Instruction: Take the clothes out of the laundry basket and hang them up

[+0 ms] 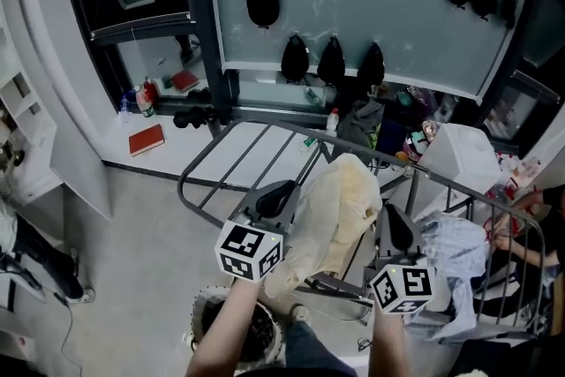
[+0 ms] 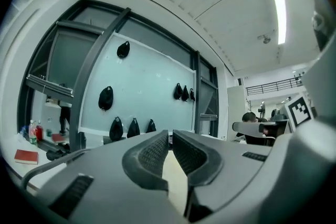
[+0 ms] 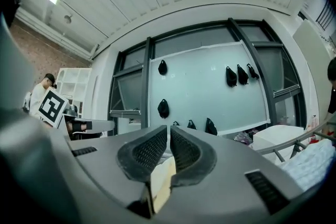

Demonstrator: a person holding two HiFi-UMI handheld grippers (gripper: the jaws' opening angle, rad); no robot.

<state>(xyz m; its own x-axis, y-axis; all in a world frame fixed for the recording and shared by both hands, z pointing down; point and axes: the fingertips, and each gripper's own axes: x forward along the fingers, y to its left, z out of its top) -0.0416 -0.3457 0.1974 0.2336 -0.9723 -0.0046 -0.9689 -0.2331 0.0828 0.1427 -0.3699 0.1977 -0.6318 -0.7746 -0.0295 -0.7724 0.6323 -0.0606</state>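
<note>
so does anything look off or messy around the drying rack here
Nothing damaged or spilled. The cream garment hangs bunched between the left gripper and right gripper, both shut on it. A pale blue garment lies crumpled on the drying rack at right.

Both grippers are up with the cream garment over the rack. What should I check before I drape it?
1. Left gripper shut on cream garment: ok.
2. Right gripper shut on it: ok.
3. Drying rack has bare rails at its left: ok.
4. Garment's lower edge clear of laundry basket: cannot tell.
5. Blue-white garment off those bare rails, at the rack's right: ok.
</note>
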